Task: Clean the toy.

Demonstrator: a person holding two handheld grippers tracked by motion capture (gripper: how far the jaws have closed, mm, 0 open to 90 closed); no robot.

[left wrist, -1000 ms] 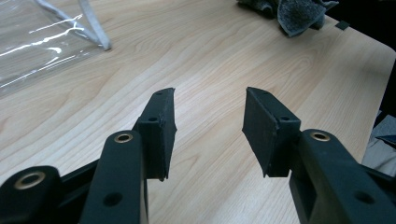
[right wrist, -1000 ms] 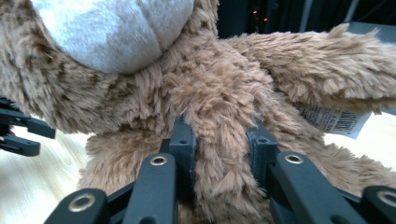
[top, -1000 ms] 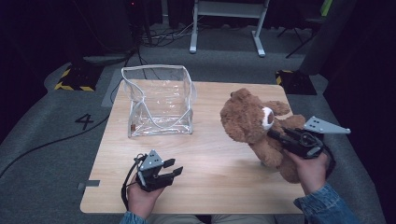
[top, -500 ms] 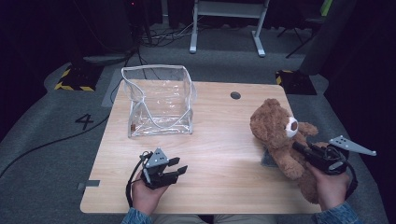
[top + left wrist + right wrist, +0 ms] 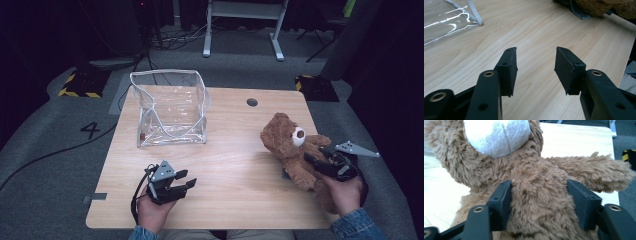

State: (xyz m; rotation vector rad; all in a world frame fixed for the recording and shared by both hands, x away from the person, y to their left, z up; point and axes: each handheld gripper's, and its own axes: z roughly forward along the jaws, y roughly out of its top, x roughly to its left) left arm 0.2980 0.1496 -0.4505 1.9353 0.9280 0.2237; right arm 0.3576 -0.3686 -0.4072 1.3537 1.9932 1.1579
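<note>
The left gripper (image 5: 186, 182) rests low over the table's (image 5: 240, 165) near edge, jaws apart and empty. The right gripper (image 5: 312, 159), near the table's right edge, has just been opening its jaws.

The high view looks forward and down over the light wooden desk (image 5: 235, 165). Each gripper view sits low and close; all share the fluffy brown teddy bear (image 5: 290, 145) near its right edge.

Brown teddy bear (image 5: 290, 150), white muzzle; clear plastic bag (image 5: 170, 107), white trim; pale wood-grain table (image 5: 235, 170).
</note>
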